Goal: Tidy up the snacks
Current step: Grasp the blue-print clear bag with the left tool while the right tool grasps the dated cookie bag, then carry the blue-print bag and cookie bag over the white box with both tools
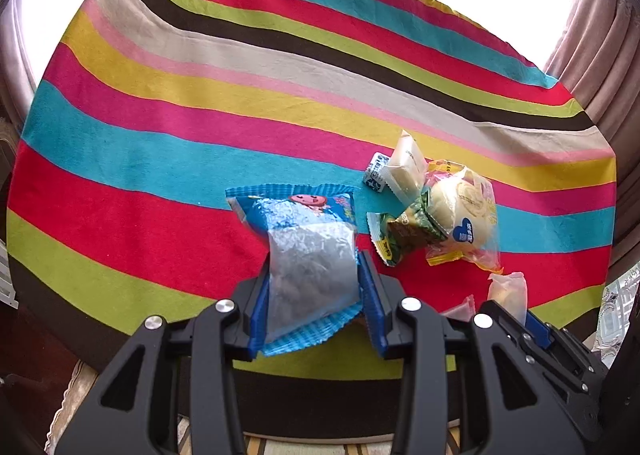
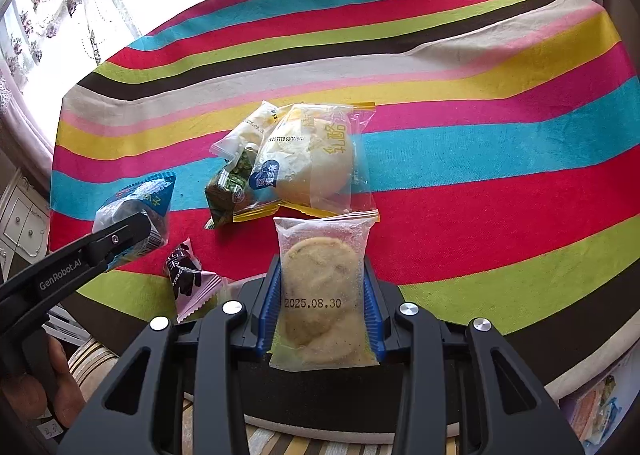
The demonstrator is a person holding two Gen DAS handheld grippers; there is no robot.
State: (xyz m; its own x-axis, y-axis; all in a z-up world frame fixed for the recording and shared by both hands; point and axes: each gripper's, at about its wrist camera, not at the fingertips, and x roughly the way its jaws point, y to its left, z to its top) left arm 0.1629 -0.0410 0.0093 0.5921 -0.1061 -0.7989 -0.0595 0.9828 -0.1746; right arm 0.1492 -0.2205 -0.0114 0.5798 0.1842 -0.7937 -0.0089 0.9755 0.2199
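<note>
Worktop [image 1: 160,135]: round, under a striped cloth.
Curtains [image 1: 600,55]: behind worktop, window bright.
Left gripper [image 1: 316,295]: clamps the blue packet [image 1: 304,227].
Right gripper [image 2: 324,307]: clamps the clear biscuit packet [image 2: 324,287].

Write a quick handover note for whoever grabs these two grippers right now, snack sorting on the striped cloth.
Left gripper: shut on the blue packet.
Right gripper: shut on the clear cookie packet.
On the striped cloth: a loose pile with the bun bag, green packet and white packet; a pink-and-black packet lies apart near the front edge.
Done: two packets picked up.
Left: place both, then sort the rest. No bin or tray is visible.
</note>
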